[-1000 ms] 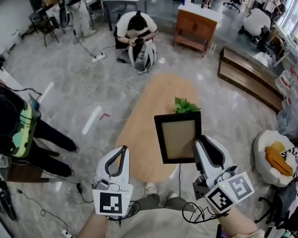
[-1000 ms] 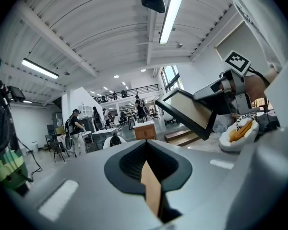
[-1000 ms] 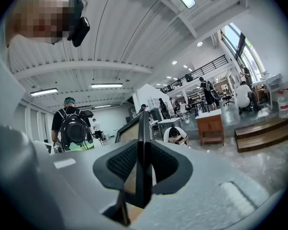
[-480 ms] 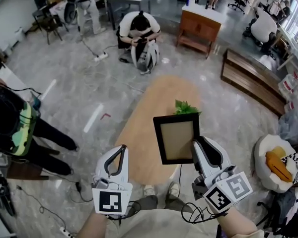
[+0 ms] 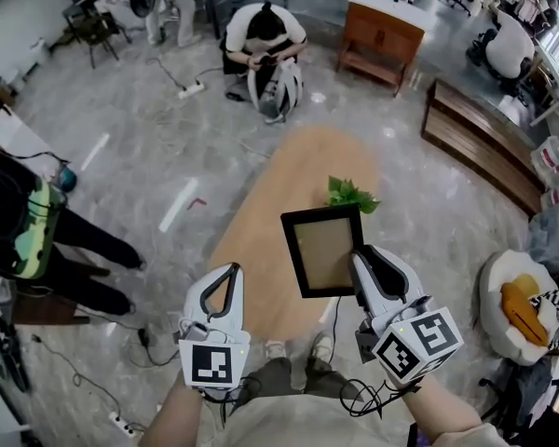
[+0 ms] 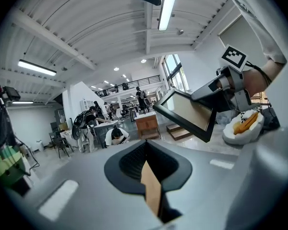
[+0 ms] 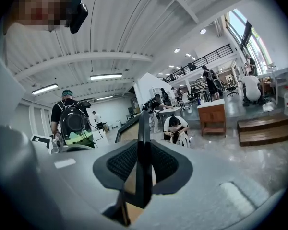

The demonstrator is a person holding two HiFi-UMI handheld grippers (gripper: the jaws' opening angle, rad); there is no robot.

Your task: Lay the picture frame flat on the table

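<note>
The picture frame [image 5: 321, 250], black-rimmed with a tan panel, is held upright in the air over the near end of the oval wooden table [image 5: 270, 212]. My right gripper [image 5: 363, 257] is shut on its right edge. In the right gripper view the frame's edge [image 7: 143, 138] stands thin and vertical between the pads. The left gripper view shows the frame [image 6: 189, 114] tilted, with the right gripper [image 6: 216, 87] clamped on it. My left gripper [image 5: 229, 276] hangs to the left of the frame, apart from it, jaws together and holding nothing.
A small green plant [image 5: 349, 194] sits on the table just beyond the frame. A person crouches on the floor [image 5: 261, 45] past the table's far end. A person with a backpack [image 5: 23, 231] stands at left. A wooden cabinet [image 5: 382, 35], a bench [image 5: 480, 142] and a white beanbag [image 5: 522, 301] lie to the right.
The frame and my right gripper have drifted slightly left and the frame leans a little more. My left gripper stays much where it was.
</note>
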